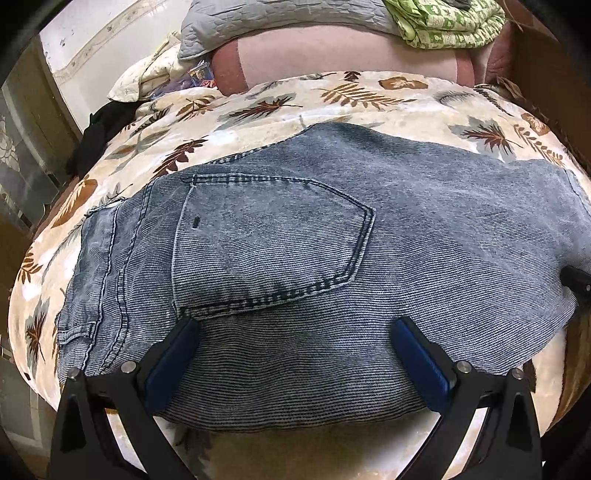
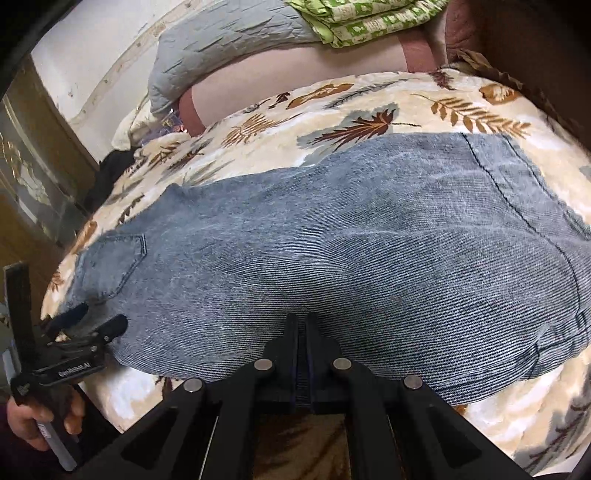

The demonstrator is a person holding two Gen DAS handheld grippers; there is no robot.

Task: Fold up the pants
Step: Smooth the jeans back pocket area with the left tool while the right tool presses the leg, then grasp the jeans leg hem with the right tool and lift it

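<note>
**Jeans folded on the bed, one gripper clamped on the near edge**

The jeans (image 1: 295, 229) lie across the bed on a leaf-print blanket (image 1: 258, 99), doubled over so the back pocket (image 1: 269, 243) faces up towards the left end and the hems sit at the right. The fold runs along the side nearest the person.

The left gripper (image 1: 295, 336) sits over that near edge just below the pocket, its jaws spread wide with the blue pads (image 1: 170, 362) resting on the denim on either side, pinching nothing. From the right wrist view the same left gripper (image 2: 98, 317) shows at the far left corner of the jeans, with the person's hand (image 2: 44, 417) wrapped round its handle.

The right gripper (image 2: 304, 321) is further along the same edge, jaws closed tight together with a thin strip of denim caught between them.

Behind the jeans a grey quilt (image 1: 266, 26) and a green patterned cloth (image 1: 443, 22) are heaped against the pink headboard (image 1: 332, 55), and a dark garment (image 1: 99, 129) lies at the bed's left edge
</note>
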